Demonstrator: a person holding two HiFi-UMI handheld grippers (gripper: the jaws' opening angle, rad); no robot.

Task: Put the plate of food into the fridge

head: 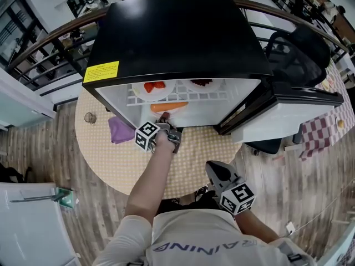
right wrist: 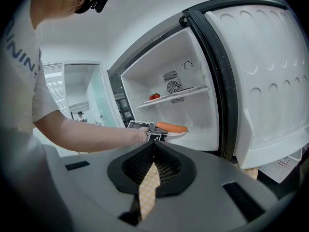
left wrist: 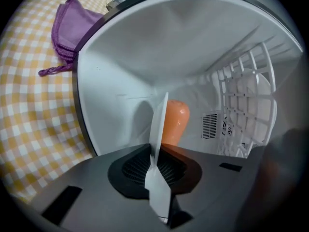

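A black mini fridge (head: 177,37) stands open on a round table. My left gripper (head: 164,119) reaches into its lower compartment, shut on the rim of a white plate (left wrist: 159,124) that carries a long orange piece of food (left wrist: 174,122). The right gripper view shows the plate (right wrist: 177,134) just inside the fridge, low over its floor; whether it rests there I cannot tell. My right gripper (head: 211,166) hangs back near the table's front edge, shut with nothing in it, pointing toward the fridge opening.
The wire shelf (head: 138,100) above holds a plate of strawberries (head: 154,86) and another plate of dark food (head: 201,83). The fridge door (head: 294,112) stands open at the right. A purple cloth (head: 119,130) lies on the checked tablecloth (head: 111,159), left of the fridge.
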